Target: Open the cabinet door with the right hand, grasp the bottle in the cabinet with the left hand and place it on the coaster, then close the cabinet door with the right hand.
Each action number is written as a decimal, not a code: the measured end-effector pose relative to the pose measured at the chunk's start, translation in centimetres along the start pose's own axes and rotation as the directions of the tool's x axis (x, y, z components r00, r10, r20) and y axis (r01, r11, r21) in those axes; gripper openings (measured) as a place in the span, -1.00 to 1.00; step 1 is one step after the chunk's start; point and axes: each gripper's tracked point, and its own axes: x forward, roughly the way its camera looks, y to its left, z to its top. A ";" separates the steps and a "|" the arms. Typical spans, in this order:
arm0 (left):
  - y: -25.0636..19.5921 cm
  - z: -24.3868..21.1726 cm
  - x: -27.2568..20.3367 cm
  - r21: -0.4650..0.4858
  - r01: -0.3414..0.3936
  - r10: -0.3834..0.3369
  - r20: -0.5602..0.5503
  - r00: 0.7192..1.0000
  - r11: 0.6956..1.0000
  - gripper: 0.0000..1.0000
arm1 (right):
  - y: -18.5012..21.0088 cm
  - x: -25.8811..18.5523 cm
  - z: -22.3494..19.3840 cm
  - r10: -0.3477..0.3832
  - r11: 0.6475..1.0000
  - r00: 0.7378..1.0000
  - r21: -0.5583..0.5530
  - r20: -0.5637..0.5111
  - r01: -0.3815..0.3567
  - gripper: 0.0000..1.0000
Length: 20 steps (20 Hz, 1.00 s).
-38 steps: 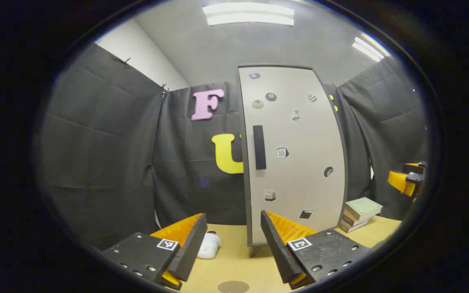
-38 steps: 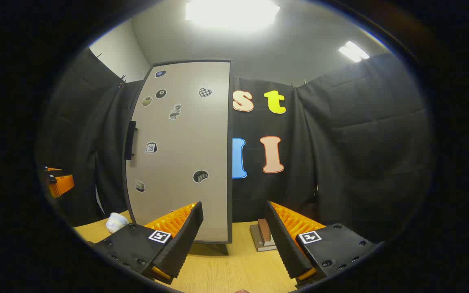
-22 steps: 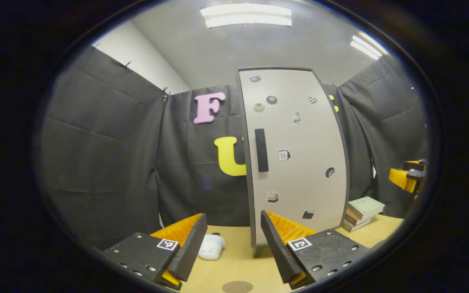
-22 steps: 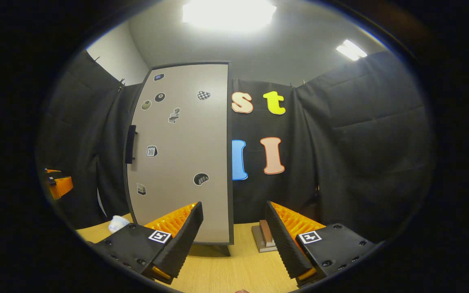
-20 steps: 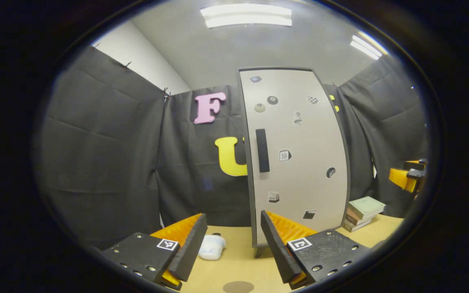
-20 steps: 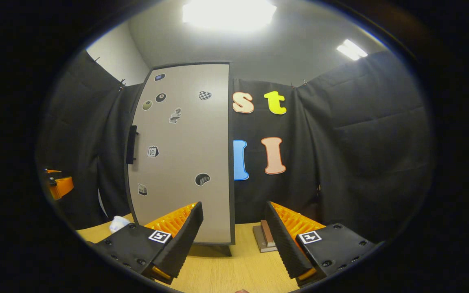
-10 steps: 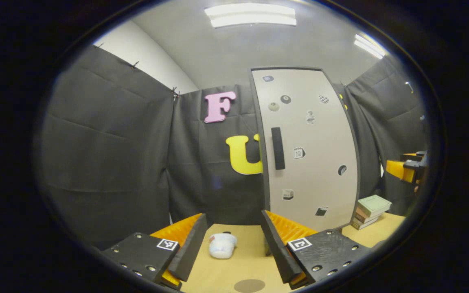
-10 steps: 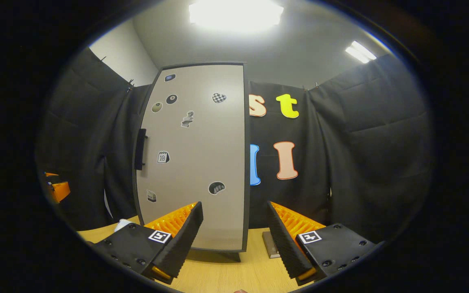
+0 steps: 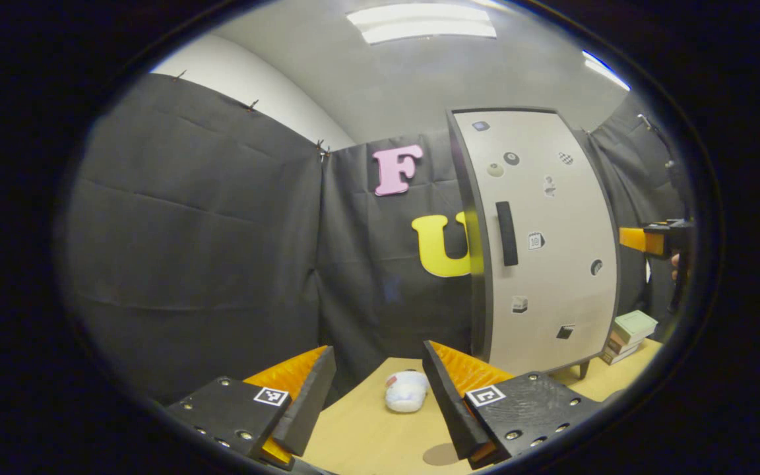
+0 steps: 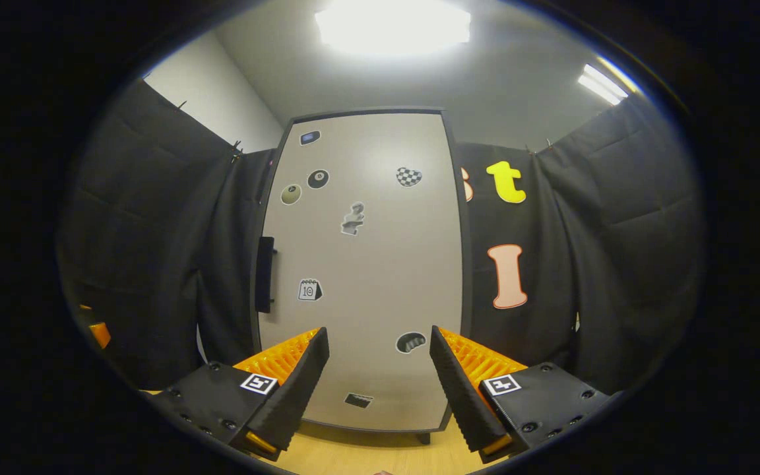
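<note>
A tall grey cabinet (image 10: pixel 367 264) with stickers on its door stands straight ahead in the right gripper view. The door is closed, so the inside is hidden. Its dark vertical handle (image 10: pixel 265 274) sits at the door's left edge. My right gripper (image 10: pixel 379 343) is open and empty, facing the lower door, apart from it. In the left gripper view the cabinet (image 9: pixel 551 244) and handle (image 9: pixel 506 224) stand to the right. My left gripper (image 9: pixel 377 359) is open over the table, holding nothing. A round dark coaster (image 9: pixel 443 454) lies by its right finger.
A white crumpled object (image 9: pixel 406 390) lies on the wooden table (image 9: pixel 360 435) ahead of the left gripper. A stack of books (image 9: pixel 627 328) sits right of the cabinet. The right gripper (image 9: pixel 650 239) shows far right, level with the door's middle. Black cloth walls close in behind.
The right gripper has swung to face the door and come closer to it. The left gripper has turned left, so the cabinet slid right in its view. Both stay open.
</note>
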 end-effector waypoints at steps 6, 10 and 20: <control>5.1 -0.4 -1.1 0.017 -0.075 0.075 0.001 0.997 0.997 0.59 | 4.6 3.1 1.5 0.059 0.998 0.998 0.005 -0.002 -0.059 0.94; 8.3 -1.5 -1.7 0.018 -0.115 0.115 -0.019 0.993 0.993 0.63 | 7.9 4.7 2.9 0.094 0.995 0.996 0.018 0.004 -0.094 0.94; 15.5 -3.5 -2.8 0.026 -0.199 0.200 -0.059 0.978 0.980 0.64 | 13.6 10.3 2.6 0.111 0.992 0.991 0.066 -0.074 -0.106 0.93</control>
